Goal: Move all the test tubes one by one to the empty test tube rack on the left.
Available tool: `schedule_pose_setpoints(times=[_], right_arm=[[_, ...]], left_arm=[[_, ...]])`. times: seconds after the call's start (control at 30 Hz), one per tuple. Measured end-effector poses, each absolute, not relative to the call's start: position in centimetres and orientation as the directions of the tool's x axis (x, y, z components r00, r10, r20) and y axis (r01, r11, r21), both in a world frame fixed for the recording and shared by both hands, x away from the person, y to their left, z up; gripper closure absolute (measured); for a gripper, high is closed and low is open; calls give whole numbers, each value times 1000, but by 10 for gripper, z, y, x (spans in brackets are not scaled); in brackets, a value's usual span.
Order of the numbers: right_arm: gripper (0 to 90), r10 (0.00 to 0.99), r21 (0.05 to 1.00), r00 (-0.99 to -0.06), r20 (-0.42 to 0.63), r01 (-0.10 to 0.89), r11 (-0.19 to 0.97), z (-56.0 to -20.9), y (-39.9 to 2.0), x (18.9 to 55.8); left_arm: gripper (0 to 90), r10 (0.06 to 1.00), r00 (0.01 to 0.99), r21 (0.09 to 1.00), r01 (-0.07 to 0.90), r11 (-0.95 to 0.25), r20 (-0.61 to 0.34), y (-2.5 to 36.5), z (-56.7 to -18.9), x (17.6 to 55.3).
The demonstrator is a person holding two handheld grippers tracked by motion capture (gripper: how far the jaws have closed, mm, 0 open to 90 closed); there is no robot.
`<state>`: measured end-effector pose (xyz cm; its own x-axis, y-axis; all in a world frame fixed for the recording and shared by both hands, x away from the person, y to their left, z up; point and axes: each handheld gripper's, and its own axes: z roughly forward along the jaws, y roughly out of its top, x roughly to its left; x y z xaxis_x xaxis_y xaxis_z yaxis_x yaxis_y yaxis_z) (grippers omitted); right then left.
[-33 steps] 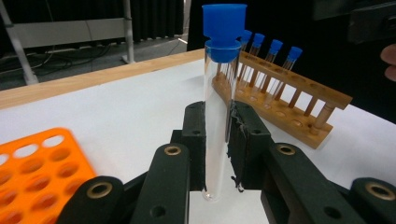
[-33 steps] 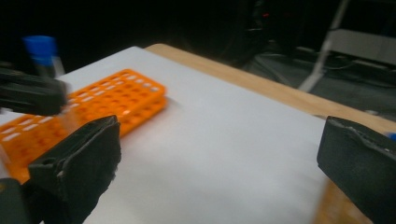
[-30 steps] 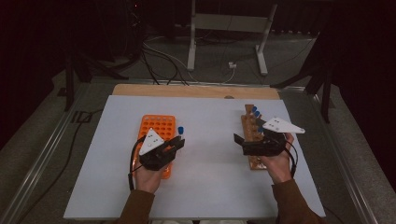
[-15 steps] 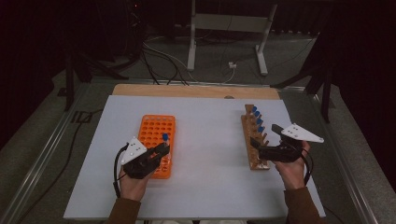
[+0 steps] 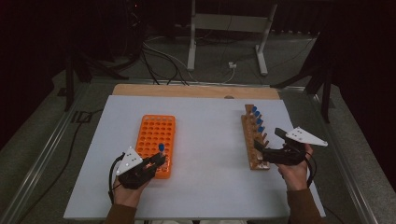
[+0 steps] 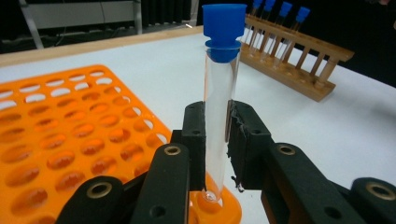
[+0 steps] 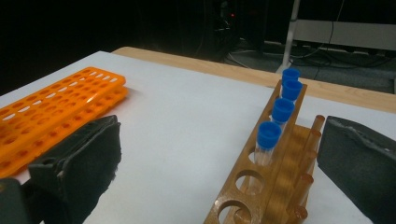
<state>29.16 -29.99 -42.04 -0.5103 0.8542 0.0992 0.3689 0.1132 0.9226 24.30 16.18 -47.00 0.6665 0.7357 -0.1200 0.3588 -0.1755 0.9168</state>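
Nearest to me, my left tool (image 6: pixel 217 140) is clamped on a clear glass test tube with a blue cap (image 6: pixel 220 102), upright, its base in a near-corner hole of the orange plastic grid rack (image 6: pixel 70 140). Further over on the white bench (image 5: pixel 210 140), my right tool (image 7: pixel 219 177) stands wide apart, holding nothing, at the near end of the wooden tube rack (image 7: pixel 261 186), where four blue-capped tubes (image 7: pixel 269 140) stand.
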Motion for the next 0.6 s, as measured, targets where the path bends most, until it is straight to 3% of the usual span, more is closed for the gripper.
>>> schedule_pose_setpoints(times=[0.6], right_arm=[[0, 842, 914, -532, 94, 382, 139, -429, -294, 291]], left_arm=[[785, 751, 659, 825, 443, -351, -34, 151, -489, 240]])
